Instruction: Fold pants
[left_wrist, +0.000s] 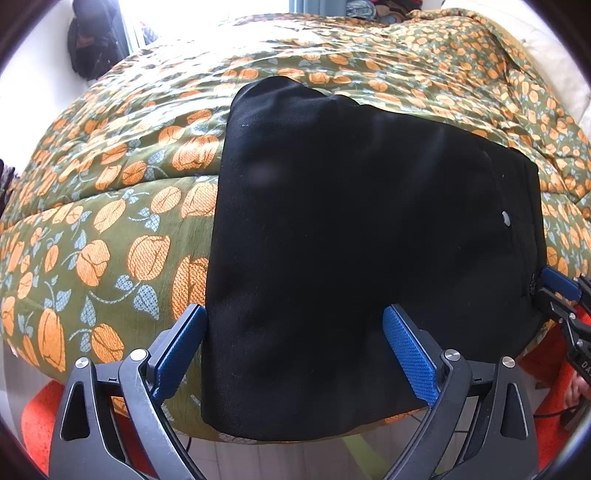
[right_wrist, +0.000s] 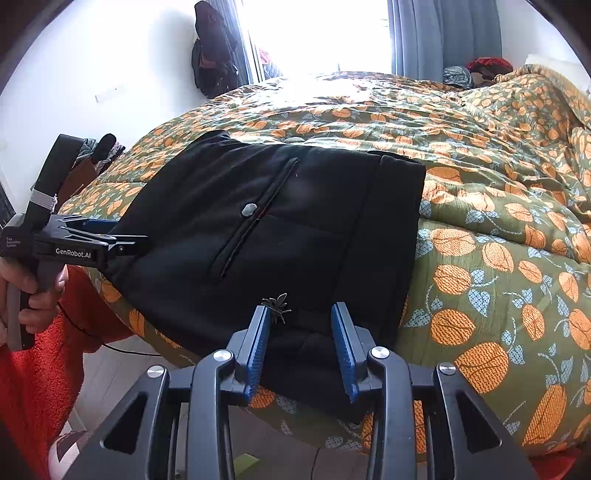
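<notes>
The black pants (left_wrist: 351, 240) lie folded into a broad rectangle on the bed, near its front edge, with a pocket slit and a grey button (right_wrist: 249, 209) facing up. My left gripper (left_wrist: 295, 312) stands wide open over the near left part of the pants (right_wrist: 295, 240). One of its pads sits at the cloth's left edge and the other over the cloth. The same left gripper (right_wrist: 123, 232) shows in the right wrist view at the pants' left side. My right gripper (right_wrist: 301, 314) is partly open above the near edge, beside a small dark zip pull (right_wrist: 277, 302), with black cloth lying beneath its pads. This right gripper (left_wrist: 557, 286) also shows at the pants' right corner.
A green quilt with orange flowers (right_wrist: 480, 258) covers the bed and bunches up at the back right. A hand (right_wrist: 33, 295) and an orange-red sleeve (right_wrist: 40, 369) hold the left tool. Dark clothes (right_wrist: 212, 55) hang by the bright window. Pale floor (right_wrist: 122, 369) lies below the bed edge.
</notes>
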